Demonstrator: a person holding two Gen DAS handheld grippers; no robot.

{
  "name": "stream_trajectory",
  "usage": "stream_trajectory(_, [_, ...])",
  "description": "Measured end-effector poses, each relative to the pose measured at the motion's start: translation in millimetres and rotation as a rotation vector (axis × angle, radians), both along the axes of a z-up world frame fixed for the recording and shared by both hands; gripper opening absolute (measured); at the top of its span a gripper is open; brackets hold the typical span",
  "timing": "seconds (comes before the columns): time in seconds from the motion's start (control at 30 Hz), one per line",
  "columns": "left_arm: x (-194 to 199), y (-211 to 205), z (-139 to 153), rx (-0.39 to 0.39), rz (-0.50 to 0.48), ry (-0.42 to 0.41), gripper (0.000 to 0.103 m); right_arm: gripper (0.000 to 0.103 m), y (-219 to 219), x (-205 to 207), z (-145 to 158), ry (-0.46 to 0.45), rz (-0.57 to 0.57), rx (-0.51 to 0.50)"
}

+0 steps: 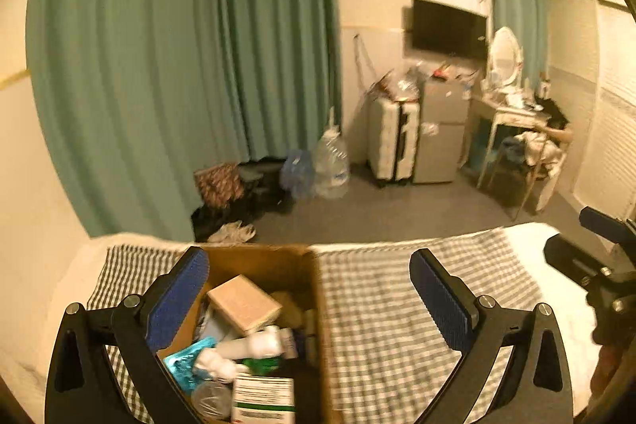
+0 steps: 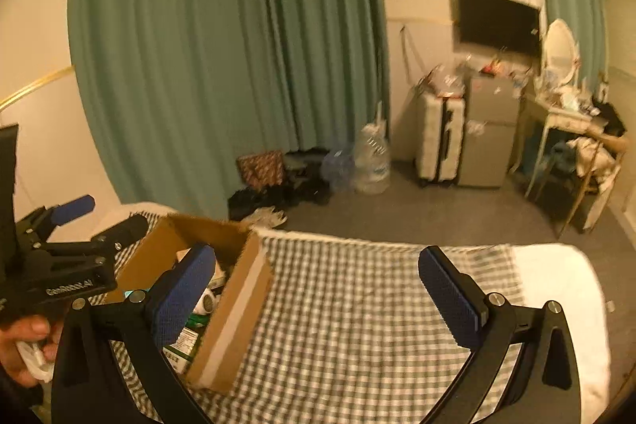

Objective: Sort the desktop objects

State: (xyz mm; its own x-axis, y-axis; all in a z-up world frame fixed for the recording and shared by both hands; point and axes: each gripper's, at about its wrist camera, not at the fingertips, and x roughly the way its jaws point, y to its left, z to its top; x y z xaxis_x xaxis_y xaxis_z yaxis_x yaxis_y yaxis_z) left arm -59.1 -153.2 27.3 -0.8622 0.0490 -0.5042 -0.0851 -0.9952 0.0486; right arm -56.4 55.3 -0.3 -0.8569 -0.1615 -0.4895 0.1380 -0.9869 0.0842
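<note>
An open cardboard box (image 1: pixel 274 265) stands on the checked cloth (image 1: pixel 397 304). It holds a tan carton (image 1: pixel 242 302), a white bottle (image 1: pixel 254 344), a teal packet (image 1: pixel 183 364) and a white-and-green carton (image 1: pixel 262 400). My left gripper (image 1: pixel 308 261) hangs above the box with its blue pads wide open and empty. In the right wrist view the same box (image 2: pixel 234 289) sits at lower left. My right gripper (image 2: pixel 316 257) is open over the cloth (image 2: pixel 357 304), holding nothing. A hand (image 2: pixel 24 340) holds the left gripper (image 2: pixel 105 215) beyond the box.
The cloth covers a white surface whose far edge (image 1: pixel 397 245) drops to grey floor. Beyond are green curtains (image 1: pixel 179 66), bags and water bottles (image 1: pixel 330 161), a white suitcase (image 1: pixel 391 142), a small fridge (image 1: pixel 441 130), a wall TV (image 1: pixel 449 28) and a cluttered dressing table (image 1: pixel 512 110).
</note>
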Motion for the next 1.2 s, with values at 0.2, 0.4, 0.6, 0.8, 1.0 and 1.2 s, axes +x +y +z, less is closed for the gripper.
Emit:
stream_trajectory(0.2, [39, 63, 42, -0.022, -0.028, 0.046, 0.103, 0.103, 51, 52, 39, 0.054, -0.075, 0.022])
stream_trajectory(0.4, [64, 114, 45, 0.028, -0.061, 0.043, 0.103, 0.103, 102, 92, 48, 0.039, -0.117, 0.052])
stream_trajectory(0.6, [78, 153, 24, -0.017, -0.061, 0.042, 0.103, 0.103, 139, 115, 35, 0.029, -0.146, 0.048])
stream_trajectory(0.8, [70, 163, -6, -0.004, -0.052, -0.003, 0.103, 0.103, 151, 114, 7, 0.008, -0.155, 0.054])
stream_trajectory(1.0, [49, 160, -34, -0.009, -0.012, -0.051, 0.103, 0.103, 161, 101, -17, -0.005, -0.169, 0.005])
stream_trajectory(1.2, [32, 154, -57, -0.002, -0.004, -0.096, 0.103, 0.103, 161, 78, -38, -0.034, -0.161, -0.02])
